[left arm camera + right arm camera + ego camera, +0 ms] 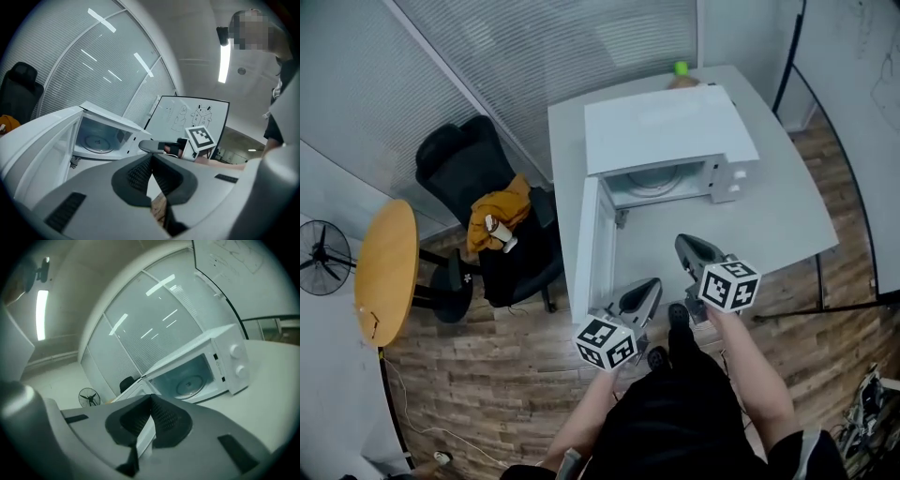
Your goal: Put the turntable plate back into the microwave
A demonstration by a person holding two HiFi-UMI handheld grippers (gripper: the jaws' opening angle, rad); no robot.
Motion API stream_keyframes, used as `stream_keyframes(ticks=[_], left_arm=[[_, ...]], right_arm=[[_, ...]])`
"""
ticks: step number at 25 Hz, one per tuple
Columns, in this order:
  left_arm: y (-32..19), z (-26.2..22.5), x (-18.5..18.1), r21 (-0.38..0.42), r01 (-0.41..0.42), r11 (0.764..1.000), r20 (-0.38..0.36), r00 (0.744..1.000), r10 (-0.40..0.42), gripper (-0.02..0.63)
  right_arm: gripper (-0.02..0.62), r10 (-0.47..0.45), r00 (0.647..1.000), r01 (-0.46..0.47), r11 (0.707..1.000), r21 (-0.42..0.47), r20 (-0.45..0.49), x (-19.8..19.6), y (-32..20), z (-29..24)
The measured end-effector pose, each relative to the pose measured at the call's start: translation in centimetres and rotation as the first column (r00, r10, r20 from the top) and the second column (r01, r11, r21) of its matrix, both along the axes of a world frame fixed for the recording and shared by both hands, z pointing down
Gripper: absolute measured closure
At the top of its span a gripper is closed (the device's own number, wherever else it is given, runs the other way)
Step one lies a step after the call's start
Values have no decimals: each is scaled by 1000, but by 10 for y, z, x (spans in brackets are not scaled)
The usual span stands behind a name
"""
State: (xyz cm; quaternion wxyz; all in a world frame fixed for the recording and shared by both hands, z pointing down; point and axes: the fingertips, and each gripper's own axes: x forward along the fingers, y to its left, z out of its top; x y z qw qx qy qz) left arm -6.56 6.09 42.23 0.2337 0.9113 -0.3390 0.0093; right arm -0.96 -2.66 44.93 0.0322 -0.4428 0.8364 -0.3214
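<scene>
head view looks steeply down; both gripper views look near level; all share the microwave [666,131]

Colours, as observed:
- Microwave [670,131]: white throughout, cavity pale grey.
- Turntable plate [190,386]: clear, faint grey-blue tint.
- Bench [769,216]: plain light grey.
- Floor [487,375]: brown wood-plank pattern, mixed light and dark boards.
- Office chair [464,169]: black; cloth [502,211] on it mustard yellow.
- Round table [386,272]: yellowish wood tone.
- Fan [323,255]: black.
- Small object [681,67] behind the microwave: bright green.
- Blinds [534,56]: pale grey, fine horizontal lines.
- Whiteboard [192,117]: white, black line drawings, dark frame.
- Left claw [151,157] and right claw [151,397]: grey shells, black ribbed pads.
- Cube [606,342] on each: white with black square markers.
</scene>
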Motion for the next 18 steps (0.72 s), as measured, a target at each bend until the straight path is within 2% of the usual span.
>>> stream_keyframes(ticks=[3,9,15,18], left_arm=[[12,-9,-3,29,8,1000,13,1000,-9,609],[34,-29,-10,85,25,996,12,1000,-26,609],[48,-42,-10,122,27,992,15,999,-29,609],[52,-48,-7,131,26,991,19,999,-29,609]], right_arm=[[588,0,998,5,997,81,-60,6,27,-22],[588,25,994,-3,981,196,-108,20,75,-56],[588,16,987,27,964,265,-159,24,108,-74],[586,3,988,40,959,282,-152,23,120,-81]])
